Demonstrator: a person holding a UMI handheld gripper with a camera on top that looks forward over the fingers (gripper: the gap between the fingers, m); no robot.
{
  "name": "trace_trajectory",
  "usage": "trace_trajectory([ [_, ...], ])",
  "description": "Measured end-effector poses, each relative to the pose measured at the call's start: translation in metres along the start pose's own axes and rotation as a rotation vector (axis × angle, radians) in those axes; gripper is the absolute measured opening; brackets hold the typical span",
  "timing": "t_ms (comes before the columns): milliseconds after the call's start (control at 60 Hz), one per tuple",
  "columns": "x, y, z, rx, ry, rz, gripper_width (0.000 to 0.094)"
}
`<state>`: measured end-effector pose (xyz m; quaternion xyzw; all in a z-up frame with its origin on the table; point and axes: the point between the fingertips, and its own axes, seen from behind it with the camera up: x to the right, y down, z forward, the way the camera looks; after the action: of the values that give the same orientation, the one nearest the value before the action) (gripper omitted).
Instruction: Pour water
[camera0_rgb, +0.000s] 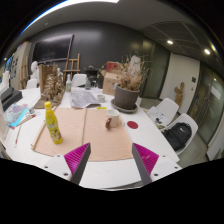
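Yellow bottle (52, 122) upright on left part of brown mat (85, 135), well ahead of gripper (110, 160). Small cup (111, 122) mid-mat. Fingers spread wide, holding nothing. Judged: pouring not begun; grasp, pour both remain.

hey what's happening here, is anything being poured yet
Not yet. The hand-held gripper hangs open above the near edge of a white table, holding nothing. Beyond its fingers lies a tan mat. A yellow bottle with a green cap stands upright at the mat's left edge, and a small cup sits on the mat farther ahead. A small red object lies just off the mat to the right. Nothing is being touched at this moment.
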<state>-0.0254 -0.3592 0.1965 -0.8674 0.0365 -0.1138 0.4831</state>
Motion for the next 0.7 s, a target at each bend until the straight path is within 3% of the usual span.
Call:
trace_trajectory([
  [317,-0.219,0.016,0.034,0.054,-0.216,-0.014,0.0855],
  [550,-0.288,-0.006,0.135,0.137,-0.196,0.028,0.085],
  [617,-0.294,-0.012,0.162,0.159,-0.177,0.034,0.0805],
  [700,-0.297,-0.015,0.185,0.176,-0.15,0.028,0.0643],
])
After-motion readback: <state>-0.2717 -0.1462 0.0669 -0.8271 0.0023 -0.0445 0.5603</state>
